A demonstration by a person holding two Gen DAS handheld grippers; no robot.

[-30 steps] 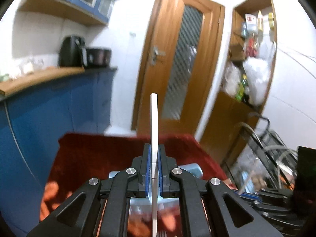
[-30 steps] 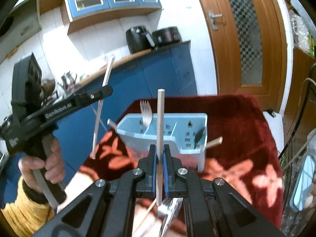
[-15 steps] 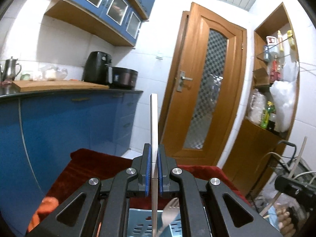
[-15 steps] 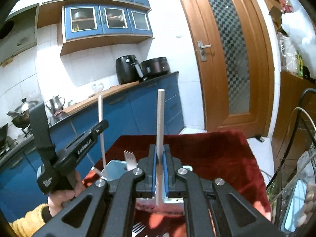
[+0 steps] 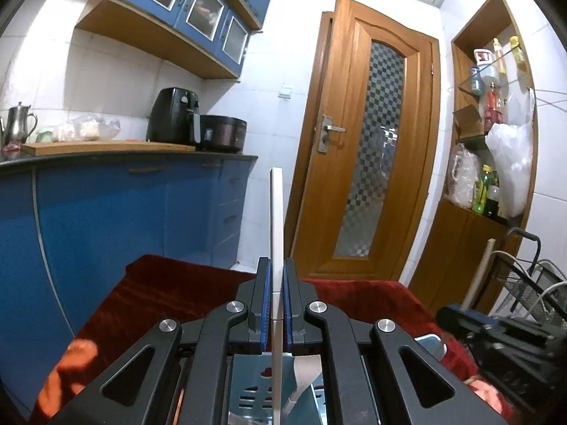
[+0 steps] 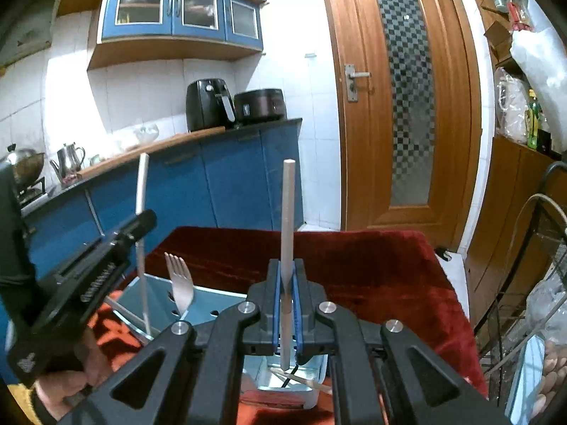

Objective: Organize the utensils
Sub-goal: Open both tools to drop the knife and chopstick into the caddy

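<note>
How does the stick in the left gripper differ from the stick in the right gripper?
The stick in the left gripper looks flat-sided and white; the stick in the right gripper looks round and beige. The left one's lower end reaches into the blue holder beside the fork; the right one hangs over another compartment. Both stand upright, clamped by shut jaws.

The lower end of the white stick (image 5: 276,233) runs off the bottom edge at six o'clock in the left wrist view. The blue caddy (image 5: 255,386) sits mostly behind the left gripper (image 5: 275,304), so its compartments cannot be told apart. In the right wrist view, the beige stick (image 6: 287,219) has its lower tip hidden behind the right gripper (image 6: 286,308). The hand (image 6: 67,386) at seven o'clock is cut off by the rim. The fork (image 6: 180,283) hides its handle inside the caddy.
</note>
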